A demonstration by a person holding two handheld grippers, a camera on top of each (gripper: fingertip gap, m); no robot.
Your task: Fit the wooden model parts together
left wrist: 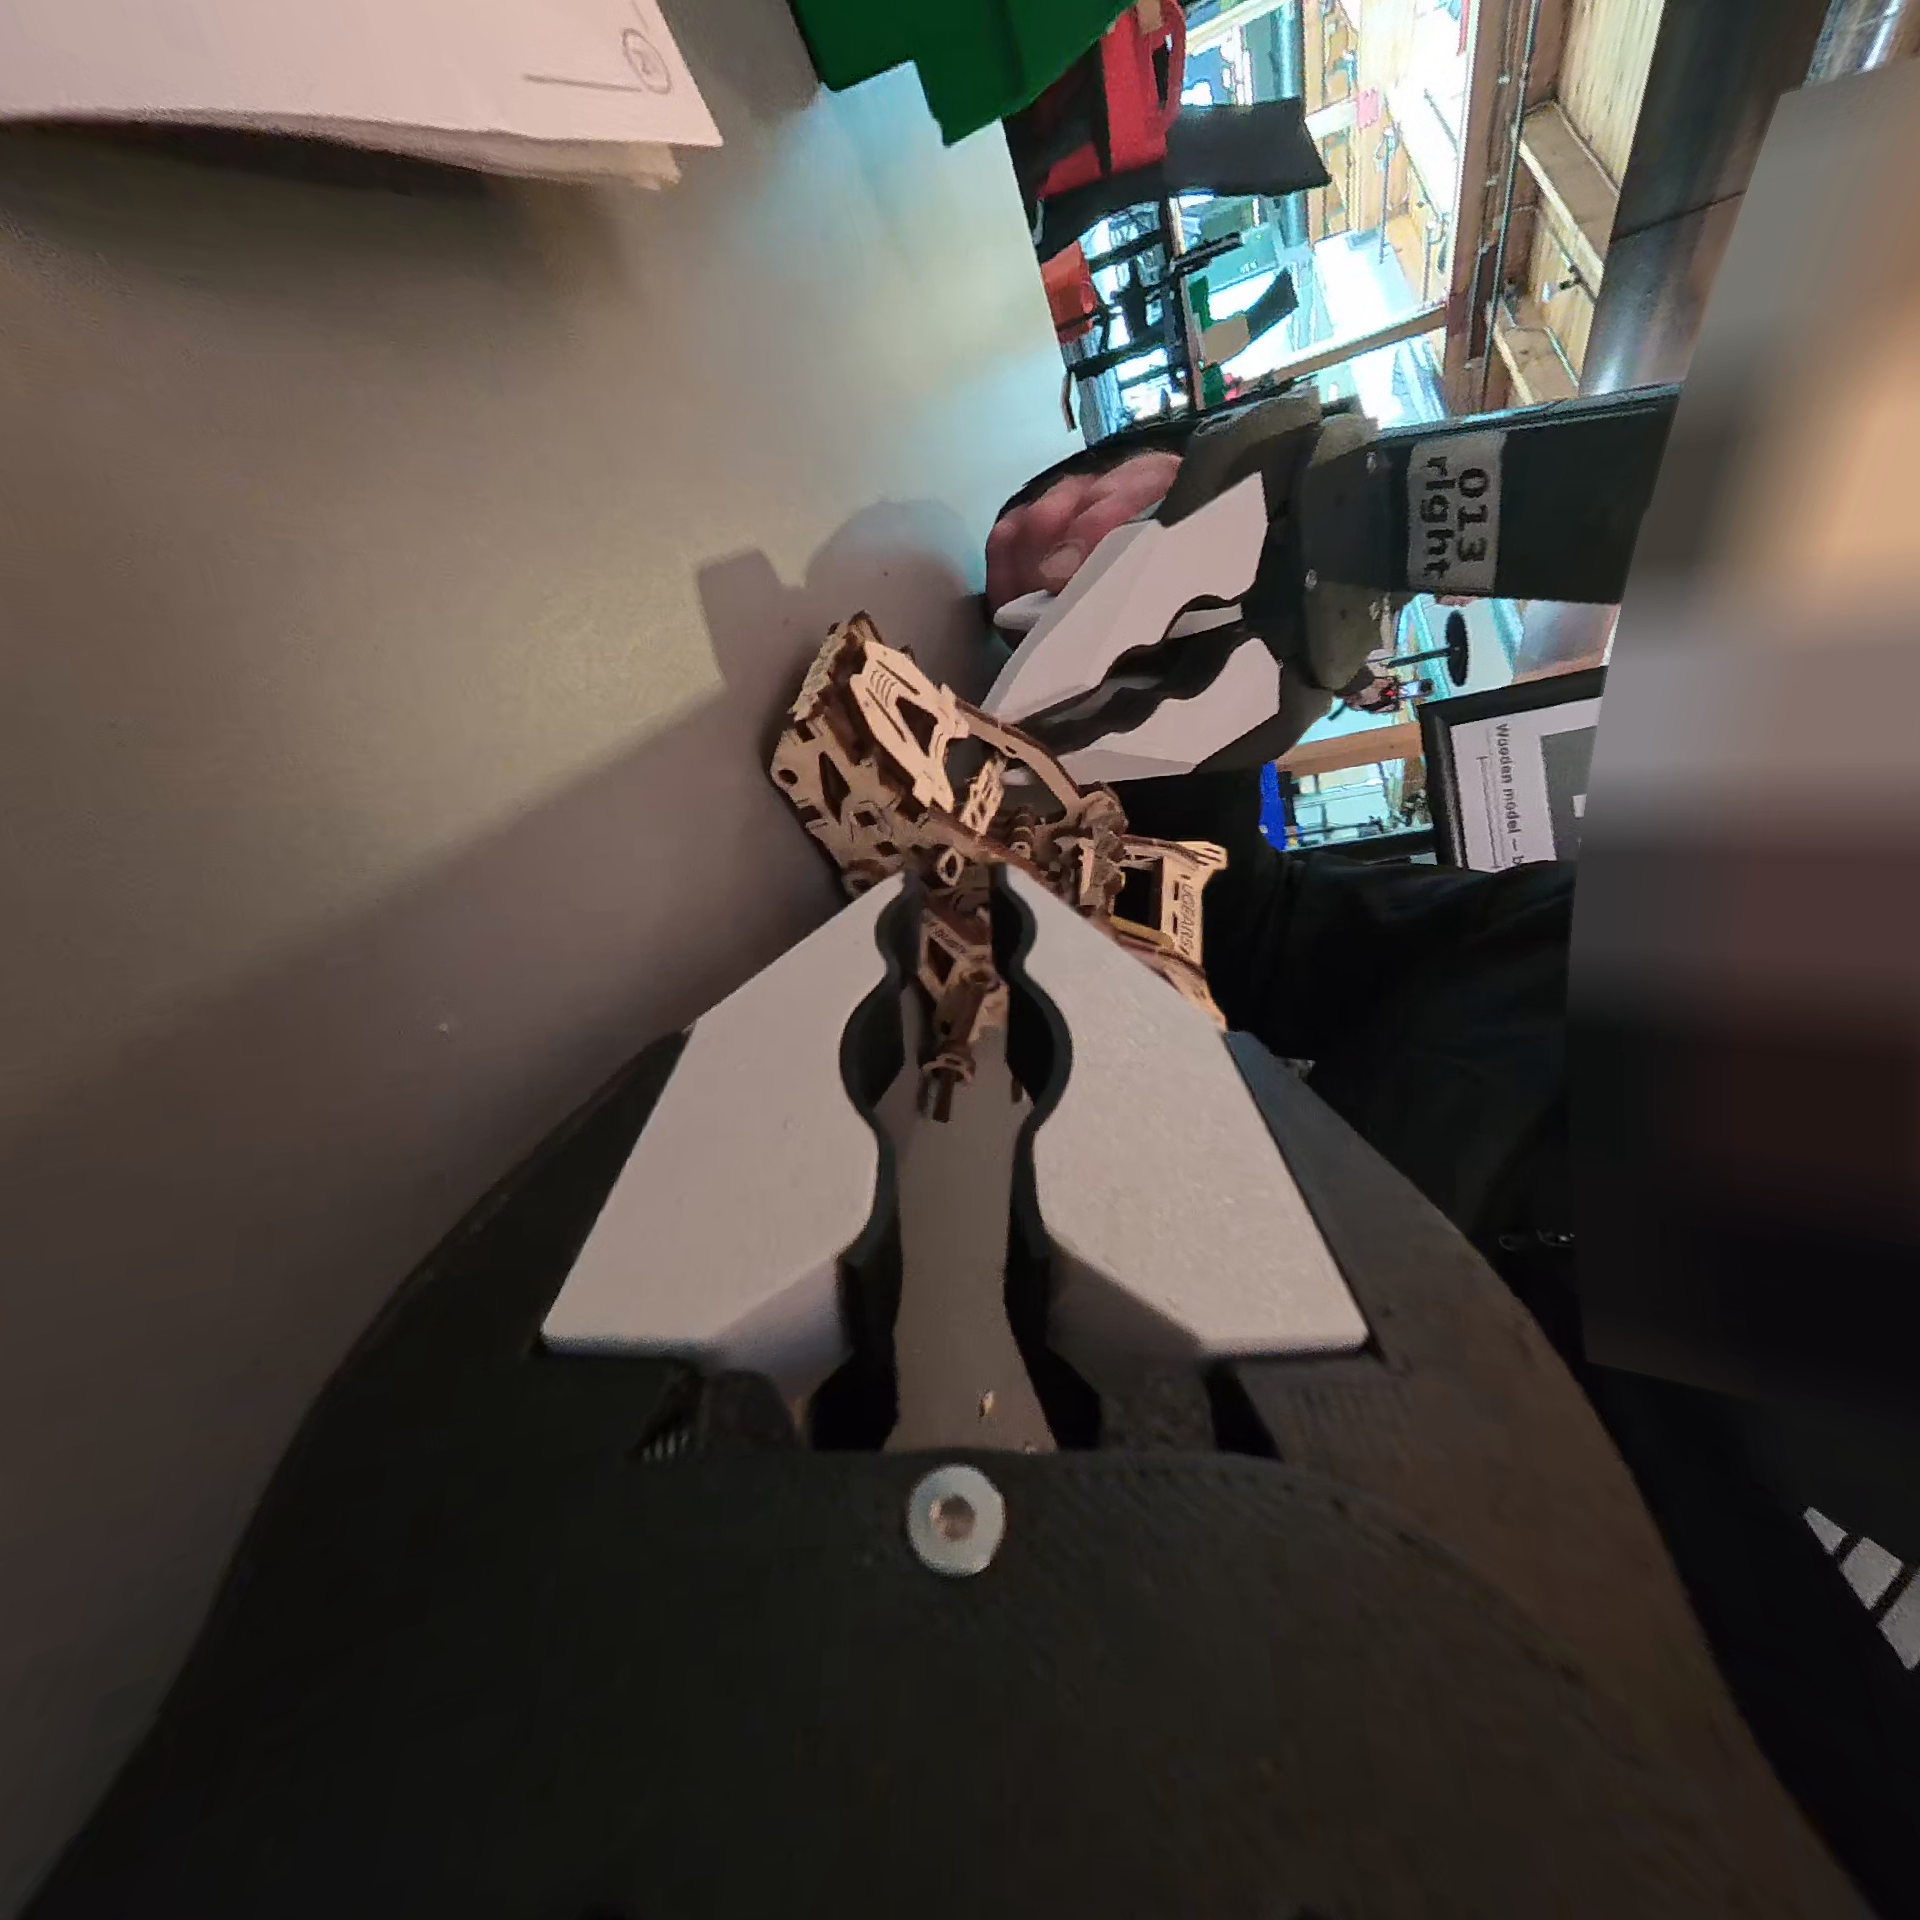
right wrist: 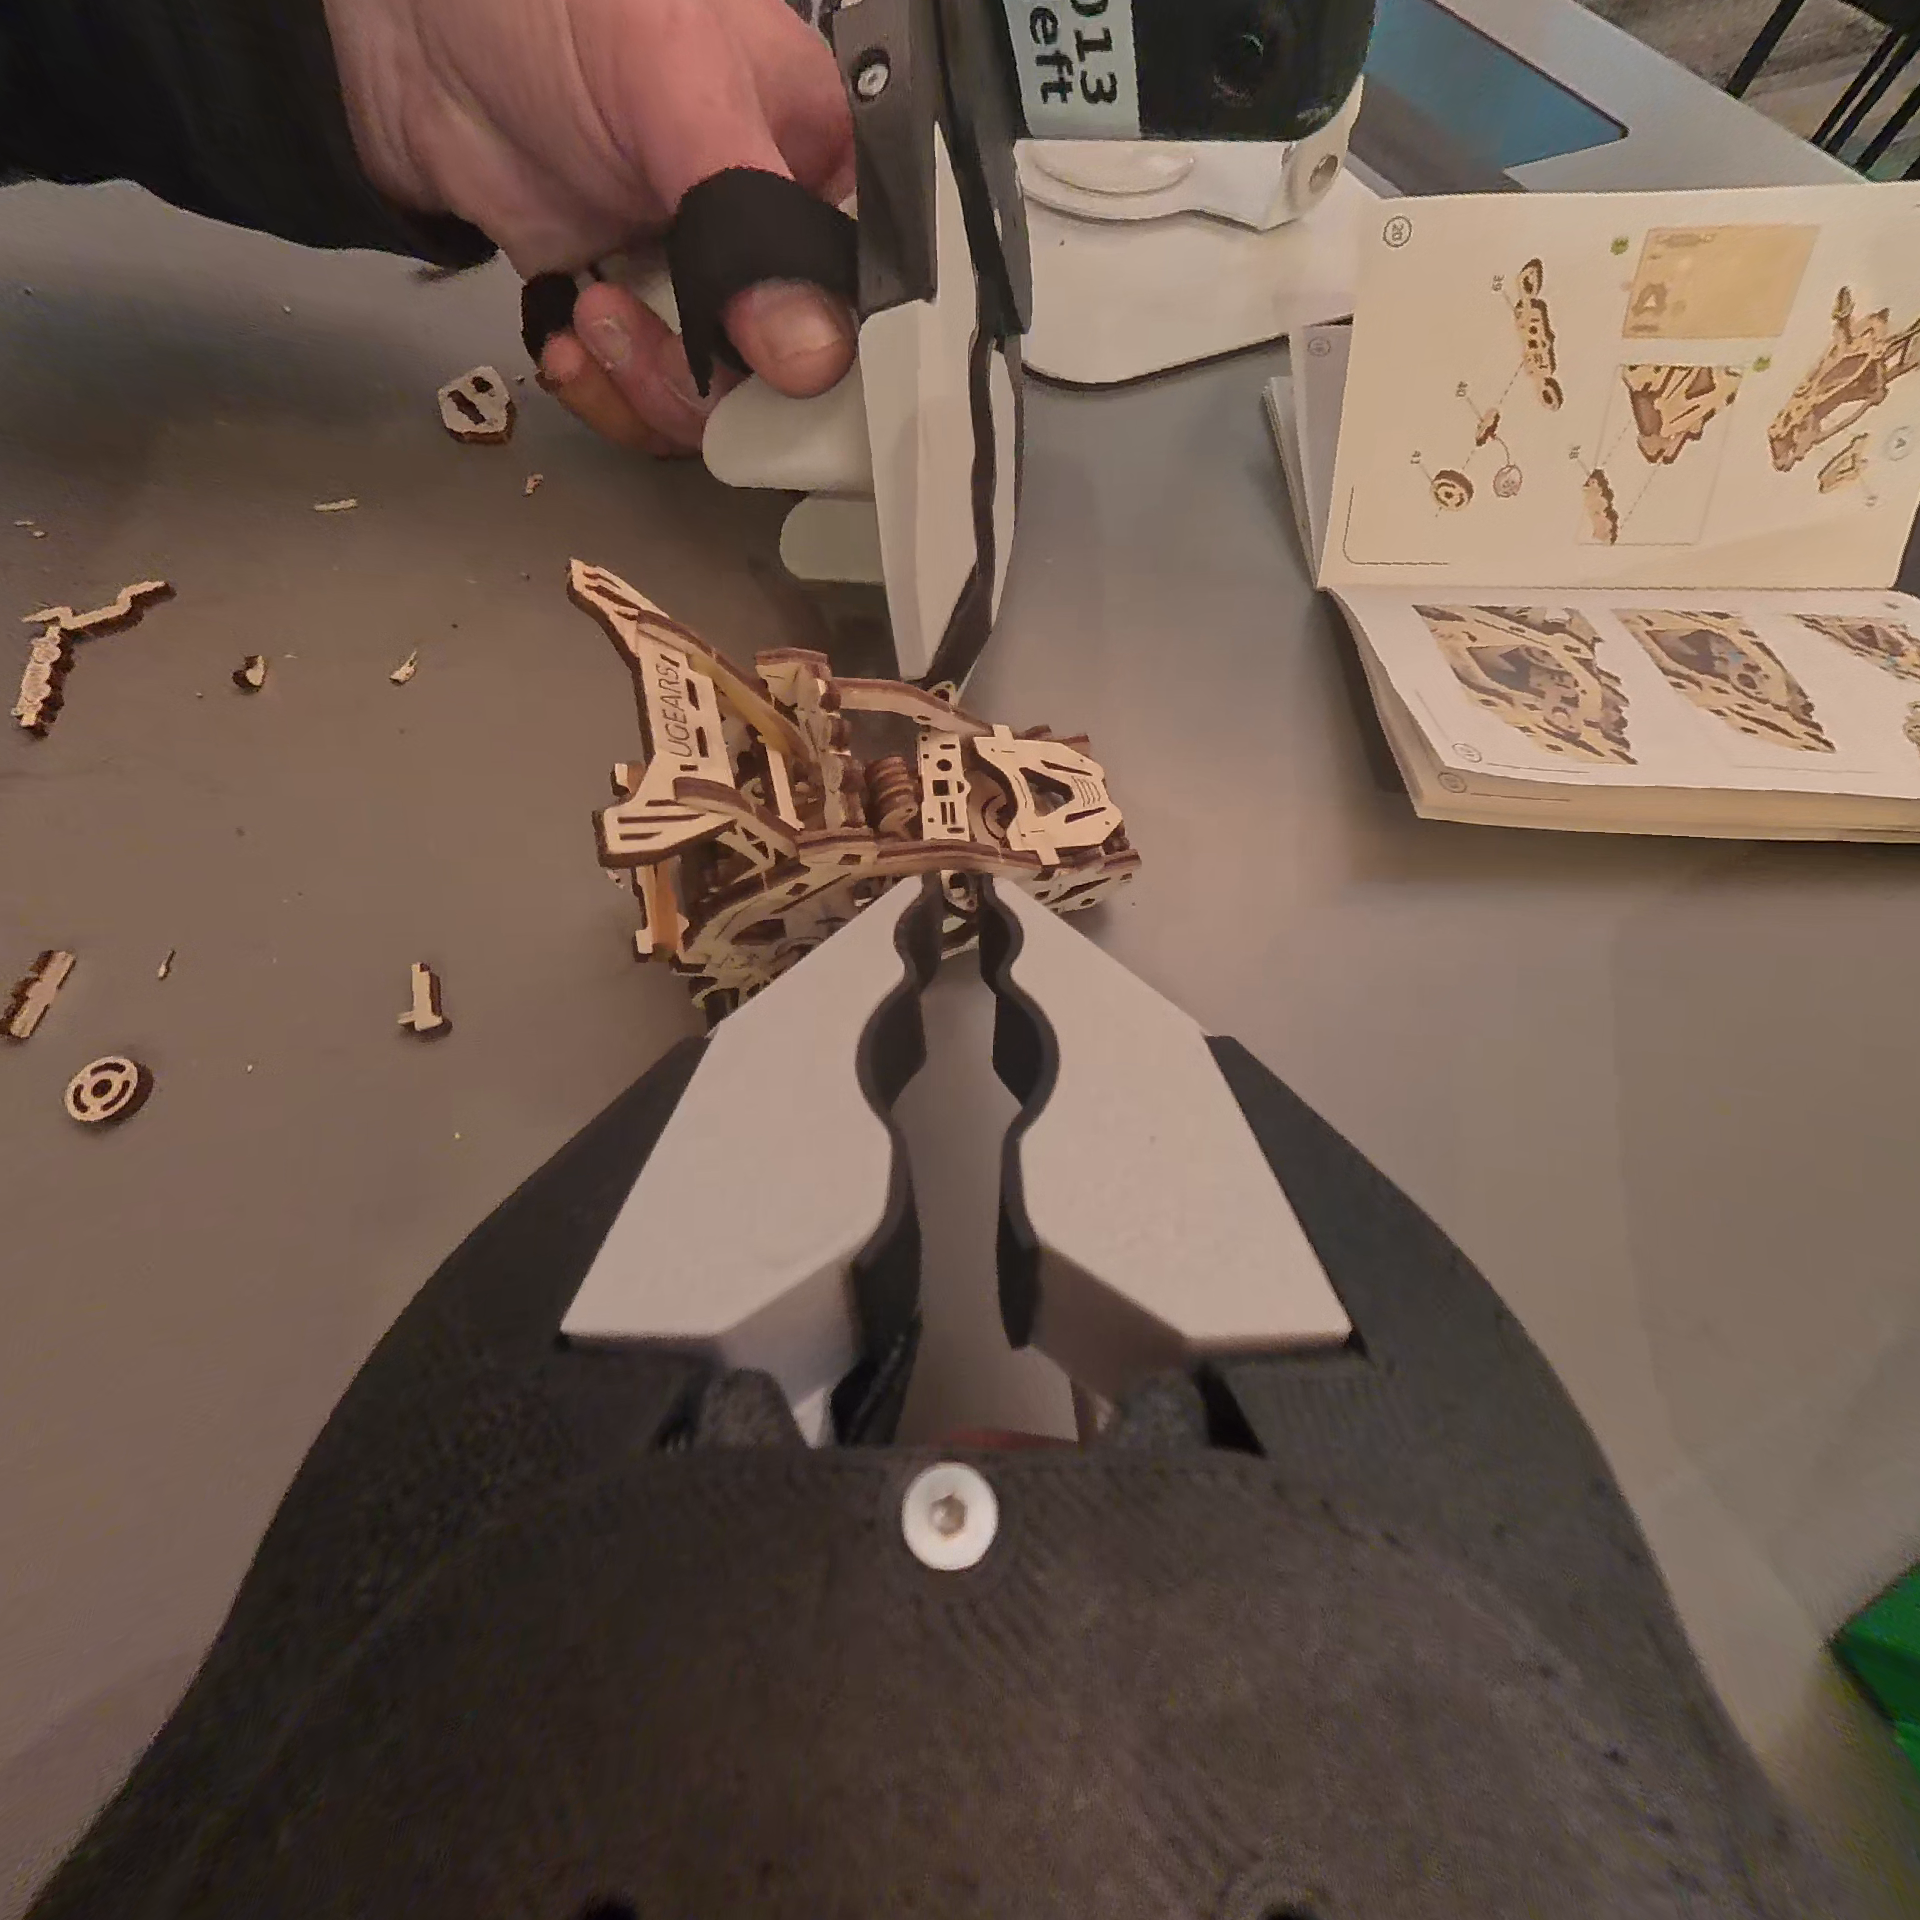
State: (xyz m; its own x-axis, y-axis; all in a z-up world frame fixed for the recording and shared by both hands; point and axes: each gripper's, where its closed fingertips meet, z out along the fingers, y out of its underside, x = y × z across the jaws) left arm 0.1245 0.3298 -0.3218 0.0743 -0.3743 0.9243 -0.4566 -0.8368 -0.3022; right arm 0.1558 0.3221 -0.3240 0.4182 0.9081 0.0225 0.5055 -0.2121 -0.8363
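A partly built wooden model (right wrist: 831, 821) of pale laser-cut plywood stands on the grey table (right wrist: 1351, 1039). My right gripper (right wrist: 956, 894) reaches it from the near side, its jaws nearly closed on the model's lower near edge. My left gripper (right wrist: 951, 665) comes down from above and is shut on the thin strip along the model's top. In the left wrist view the model (left wrist: 914, 748) sits between my left gripper's (left wrist: 951, 888) tips, and the right gripper (left wrist: 1039, 717) touches its upper side. A hand (right wrist: 623, 135) holds the left gripper.
An open instruction booklet (right wrist: 1621, 520) lies at the right. Loose wooden offcuts (right wrist: 94, 644) and a small round wooden disc (right wrist: 107, 1091) are scattered at the left. A green object (right wrist: 1881, 1662) sits at the lower right. A white device (right wrist: 1143, 260) stands behind. About 4 cm separates my left fingertips from my right. The small round wooden disc (right wrist: 107, 1091) is about 15 cm from my right fingertips.
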